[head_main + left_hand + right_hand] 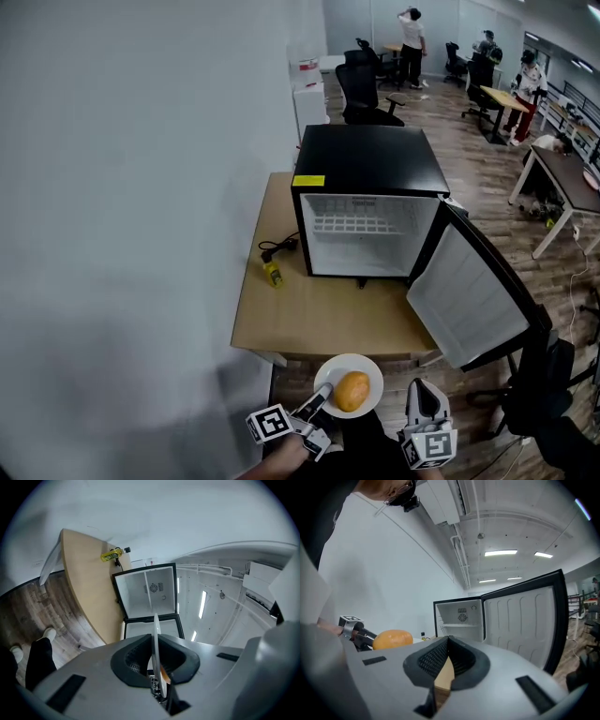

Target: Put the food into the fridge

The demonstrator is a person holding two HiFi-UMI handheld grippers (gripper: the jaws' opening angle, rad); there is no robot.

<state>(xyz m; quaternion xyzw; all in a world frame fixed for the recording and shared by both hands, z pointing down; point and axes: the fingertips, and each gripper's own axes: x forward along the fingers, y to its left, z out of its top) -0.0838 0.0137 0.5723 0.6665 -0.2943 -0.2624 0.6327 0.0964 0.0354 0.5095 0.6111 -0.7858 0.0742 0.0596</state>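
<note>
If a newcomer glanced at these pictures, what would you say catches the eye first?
First, the black mini fridge stands on the light wooden table by the wall, its door swung wide open to the right, white inside showing. Then, at the bottom of the head view, the round white plate carrying a round orange piece of food, its rim pinched in the left claw.

Soft, fairly dim indoor light; white ceiling strip lights (pixel 500 552) glow; gripper views bulge, corners black.
</note>
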